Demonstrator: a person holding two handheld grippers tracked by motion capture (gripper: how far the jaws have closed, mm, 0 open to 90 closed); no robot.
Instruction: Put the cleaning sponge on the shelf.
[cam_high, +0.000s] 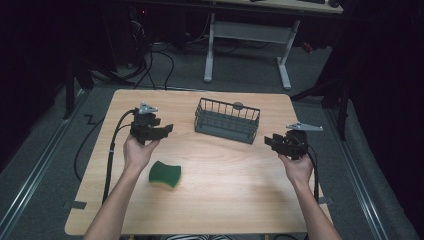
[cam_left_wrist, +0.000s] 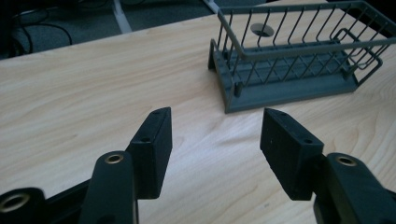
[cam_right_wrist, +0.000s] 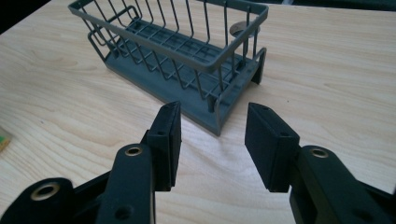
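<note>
High view: wire basket (cam_high: 227, 120) sits far-centre on the table (cam_high: 240, 200), nothing visible in it from here. Green sponge (cam_high: 166, 174) lies near-left, just beside the left hand (cam_high: 137, 151). Left gripper (cam_high: 161, 131) is left of the basket, right gripper (cam_high: 272, 141) to its right, both apart from it.

Left gripper view: jaws spread wide, nothing between, basket (cam_left_wrist: 289, 60) ahead.

Right gripper view: jaws apart, holding nothing, basket (cam_right_wrist: 177, 56) just ahead.
</note>
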